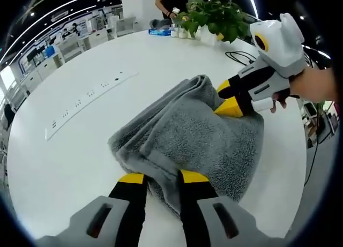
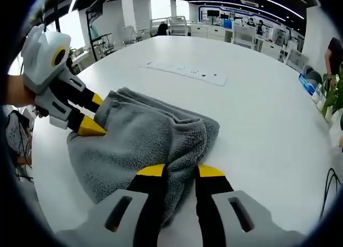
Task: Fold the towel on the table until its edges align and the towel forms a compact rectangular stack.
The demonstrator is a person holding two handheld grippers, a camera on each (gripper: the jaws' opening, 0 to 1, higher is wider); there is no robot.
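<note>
Nearest the left gripper view's camera, the left gripper (image 1: 162, 177) has its yellow-tipped jaws closed on a bunched edge of the grey towel (image 1: 187, 134), cloth pinched between them. At the opposite end, the right gripper (image 1: 231, 99) likewise clamps the towel's far edge; the right gripper view confirms this, with its own jaws pressed on a thick fold at (image 2: 179, 171).

The towel lies near the middle of the white table (image 1: 69, 161), doubled over in loose, uneven layers, edges not aligned. Judgement: a fold is in hand, with both ends held. The next move calls for drawing the layers taut, bringing one held edge squarely over the other and laying it flat before release.

Bare tabletop lies open on all sides of the towel. Farther off, a flush power strip (image 1: 88, 99) lies well apart, and a black cable (image 1: 241, 57) lies near the table's edge. A potted plant (image 1: 217, 16) and bottles stand at the far rim.
</note>
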